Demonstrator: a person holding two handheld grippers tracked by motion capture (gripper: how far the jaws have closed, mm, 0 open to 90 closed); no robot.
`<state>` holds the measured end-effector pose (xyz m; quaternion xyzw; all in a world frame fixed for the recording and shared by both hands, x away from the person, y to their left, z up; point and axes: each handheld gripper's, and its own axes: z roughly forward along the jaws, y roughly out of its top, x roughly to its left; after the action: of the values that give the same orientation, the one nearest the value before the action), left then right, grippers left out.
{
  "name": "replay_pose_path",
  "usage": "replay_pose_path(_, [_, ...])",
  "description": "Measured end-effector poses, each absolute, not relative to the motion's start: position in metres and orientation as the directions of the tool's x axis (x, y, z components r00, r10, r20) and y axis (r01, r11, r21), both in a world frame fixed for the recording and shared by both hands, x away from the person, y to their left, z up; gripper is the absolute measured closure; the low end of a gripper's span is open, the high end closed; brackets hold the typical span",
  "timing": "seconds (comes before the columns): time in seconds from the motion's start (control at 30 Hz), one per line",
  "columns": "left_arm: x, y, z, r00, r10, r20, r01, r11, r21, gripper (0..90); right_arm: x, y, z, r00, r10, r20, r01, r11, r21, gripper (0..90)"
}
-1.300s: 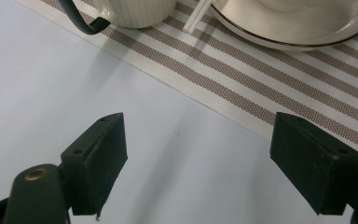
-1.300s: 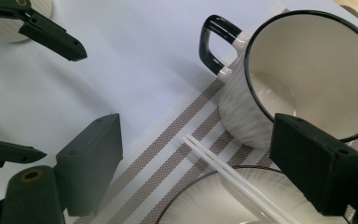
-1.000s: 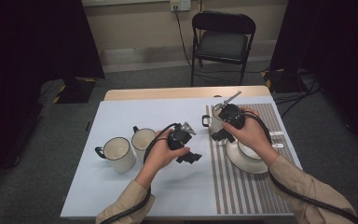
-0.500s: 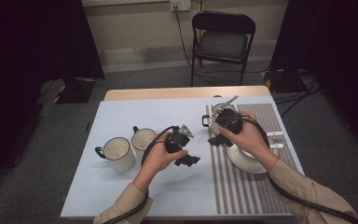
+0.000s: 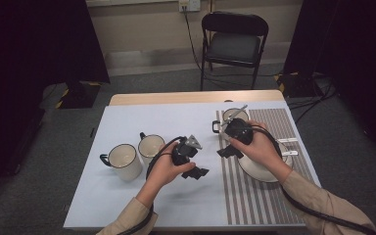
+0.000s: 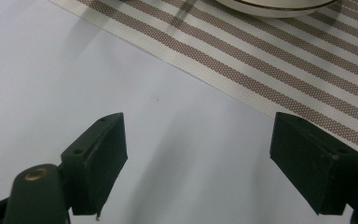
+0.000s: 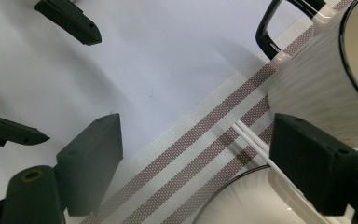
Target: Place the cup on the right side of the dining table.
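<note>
My left gripper (image 5: 195, 172) hovers open over the pale cloth (image 5: 127, 205) near the table's middle. In the left gripper view its jaws (image 6: 219, 163) stand wide apart with only cloth between them. My right gripper (image 5: 228, 151) is open over the left edge of the striped placemat (image 5: 254, 200). In the right gripper view its jaws (image 7: 214, 163) hold nothing. A cream mug (image 7: 317, 93) with a dark rim is beyond its right jaw, and a cream plate (image 7: 242, 200) lies below. A thin white stick (image 7: 256, 144) rests across the plate's rim.
Two cream mugs (image 5: 122, 160) (image 5: 152, 146) stand on the cloth left of my left hand. A third mug (image 5: 235, 116) sits at the placemat's far left corner, with the plate (image 5: 264, 171) under my right hand. A folding chair (image 5: 234, 46) stands beyond the table.
Both hands stay almost where they were. The right gripper has edged slightly toward the near side of the table. Both sets of jaws remain open.
</note>
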<state>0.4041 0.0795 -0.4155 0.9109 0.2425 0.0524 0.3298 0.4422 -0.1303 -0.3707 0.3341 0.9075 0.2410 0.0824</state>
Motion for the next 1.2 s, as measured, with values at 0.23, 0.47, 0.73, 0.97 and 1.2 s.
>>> replay_pose_path(0.23, [0.4,0.081,-0.418,0.878,0.474,-0.069,0.407,-0.664,0.627,18.4,0.438,-0.129,-0.373,-0.775,0.631,0.024,0.56,0.669,0.489,16.5])
replay_pose_path(0.47, [0.397,0.084,-0.42,0.88,0.47,-0.072,0.407,-0.667,0.624,18.4,0.432,-0.126,-0.376,-0.785,0.618,0.034,0.552,0.675,0.489,16.5])
replay_pose_path(0.73, [0.394,0.088,-0.42,0.882,0.467,-0.068,0.403,-0.669,0.624,18.4,0.427,-0.123,-0.38,-0.797,0.602,0.038,0.539,0.682,0.494,16.5])
replay_pose_path(0.97, [0.39,0.093,-0.422,0.882,0.468,-0.061,0.4,-0.673,0.622,18.4,0.423,-0.124,-0.384,-0.798,0.6,0.061,0.548,0.678,0.49,16.9])
replay_pose_path(1.2, [0.387,0.098,-0.423,0.879,0.473,-0.065,0.407,-0.672,0.619,18.5,0.42,-0.121,-0.387,-0.803,0.593,0.06,0.542,0.684,0.488,16.9])
